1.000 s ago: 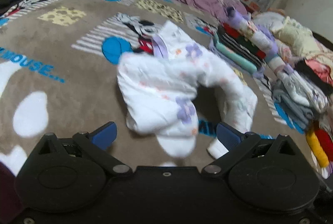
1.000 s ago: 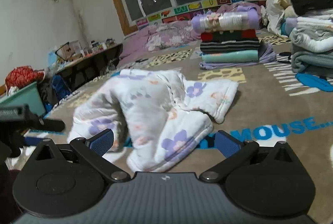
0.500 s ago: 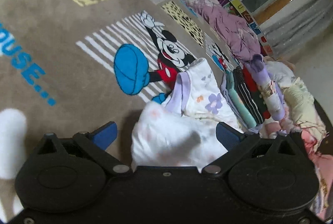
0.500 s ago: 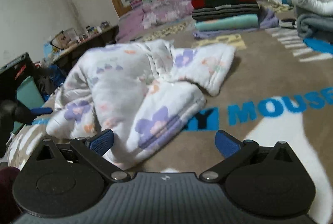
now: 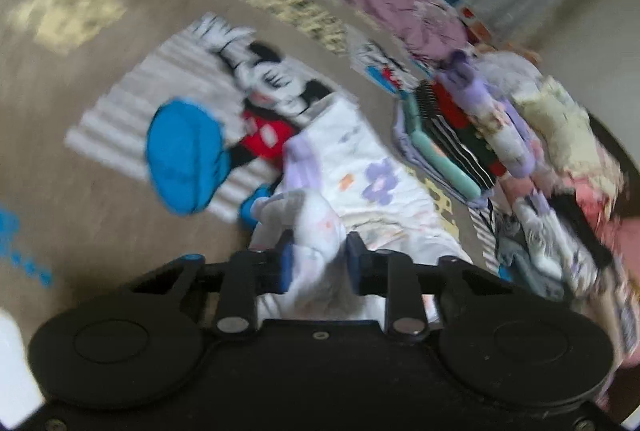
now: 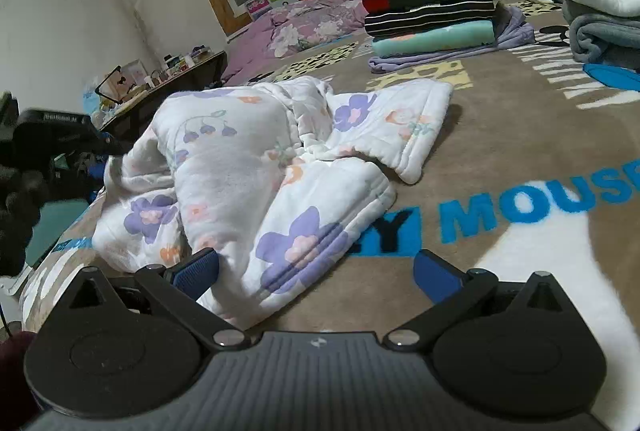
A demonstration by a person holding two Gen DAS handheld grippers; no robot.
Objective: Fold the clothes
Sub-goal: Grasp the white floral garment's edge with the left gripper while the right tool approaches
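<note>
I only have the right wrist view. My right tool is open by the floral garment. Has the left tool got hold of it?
Observer: Yes. The left tool has just closed on a bunched fold of the floral garment.
Operator: Anything beyond that fold on the left side?
Observer: A mouse cartoon with a blue shoe printed on the blanket.
Operator: And the folded stack?
Observer: The folded stack sits just past the garment there.
</note>
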